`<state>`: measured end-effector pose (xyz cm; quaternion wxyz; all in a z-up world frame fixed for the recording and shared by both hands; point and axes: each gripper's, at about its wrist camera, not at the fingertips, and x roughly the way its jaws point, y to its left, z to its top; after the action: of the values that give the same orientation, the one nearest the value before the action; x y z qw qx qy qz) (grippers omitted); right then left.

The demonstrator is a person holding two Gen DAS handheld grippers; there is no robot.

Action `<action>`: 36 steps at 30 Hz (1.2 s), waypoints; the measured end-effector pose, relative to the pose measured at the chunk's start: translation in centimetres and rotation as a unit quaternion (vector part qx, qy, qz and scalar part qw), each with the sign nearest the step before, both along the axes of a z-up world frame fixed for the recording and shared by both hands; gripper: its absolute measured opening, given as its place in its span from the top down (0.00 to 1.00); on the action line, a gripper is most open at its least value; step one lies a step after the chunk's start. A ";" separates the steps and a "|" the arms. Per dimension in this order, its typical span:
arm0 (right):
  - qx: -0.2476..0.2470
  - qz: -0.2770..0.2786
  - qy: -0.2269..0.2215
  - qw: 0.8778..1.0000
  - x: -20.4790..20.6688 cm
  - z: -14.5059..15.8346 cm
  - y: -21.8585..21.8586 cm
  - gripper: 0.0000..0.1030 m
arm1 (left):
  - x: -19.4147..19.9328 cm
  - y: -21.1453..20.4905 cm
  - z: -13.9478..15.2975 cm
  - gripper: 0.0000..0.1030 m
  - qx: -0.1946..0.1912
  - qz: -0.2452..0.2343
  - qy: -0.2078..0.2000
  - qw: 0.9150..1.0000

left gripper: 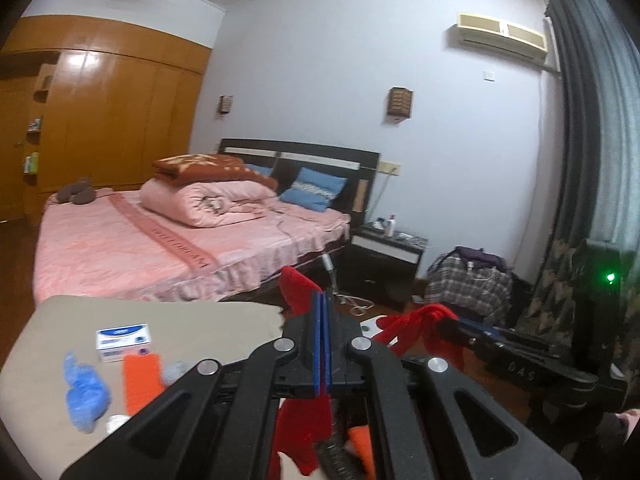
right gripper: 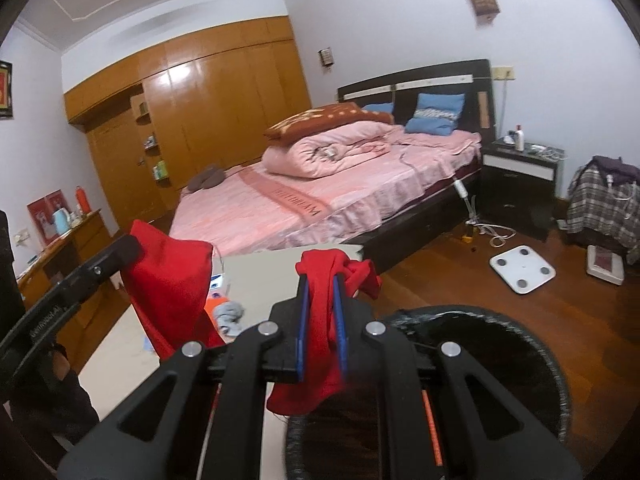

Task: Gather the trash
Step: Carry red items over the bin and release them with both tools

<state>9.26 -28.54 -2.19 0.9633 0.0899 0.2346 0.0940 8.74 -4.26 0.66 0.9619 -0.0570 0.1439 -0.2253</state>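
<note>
1. Left gripper (left gripper: 323,300) clamps a red plastic bag (left gripper: 298,288) above the beige table (left gripper: 160,312).
2. Right gripper (right gripper: 320,280) pinches the bag's other edge, black bin (right gripper: 500,320) at four o'clock.

red bag (right gripper: 320,344): its lower part drops behind the right tool (right gripper: 320,300), so how far it hangs cannot be told.
bin (right gripper: 500,320): beside the red bag, cut off by the tool's frame and the picture's lower edge; the inside is dark and blurred.
bench (left gripper: 168,320): left of the red bag (left gripper: 298,292), its near edge hidden under the left tool (left gripper: 323,320).
blue wad (left gripper: 84,392): on the bench, too blurred to name.
white box (left gripper: 122,342): print too small to read.
bed strip (left gripper: 180,244): its lettering is blurred.
hand (right gripper: 60,364): left of the red bag, cut off by the picture's edge.
</note>
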 end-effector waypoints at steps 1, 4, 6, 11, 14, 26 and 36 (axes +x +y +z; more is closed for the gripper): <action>-0.001 -0.006 0.000 1.000 -0.1 0.0 -0.6 0.89 | 0.1 -0.8 0.2 0.99 -0.002 -0.010 -0.001 1.000; -0.004 -0.024 0.000 1.000 -0.4 -0.1 -2.2 0.89 | 0.3 -2.8 0.5 0.99 -0.005 -0.032 -0.006 0.999; -0.005 -0.033 -0.001 0.999 -0.7 -0.2 -3.2 0.89 | 0.5 -4.3 0.8 0.99 -0.006 -0.047 -0.009 0.999; -0.011 -0.058 0.009 0.998 -1.1 -1.4 -5.5 0.89 | 1.1 -7.5 0.4 0.99 -0.007 -0.078 -0.001 0.997; -0.013 -0.074 0.022 0.997 -1.4 -2.5 -6.7 0.89 | 1.8 -9.0 -1.0 0.99 -0.004 -0.092 0.020 0.996; -0.033 -0.121 0.070 0.990 -1.4 -7.0 -7.7 0.38 | 4.0 -10.0 -7.5 0.64 0.043 -0.081 0.098 0.991; -0.034 -0.109 0.064 0.991 -0.9 -7.3 -4.6 0.07 | 2.5 -3.8 -8.9 0.30 0.083 0.006 0.093 0.992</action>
<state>8.31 -33.11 -9.49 0.9533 0.0877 0.2878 -0.0252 11.19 -8.01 -8.20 0.9472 0.0010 0.2505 -0.2002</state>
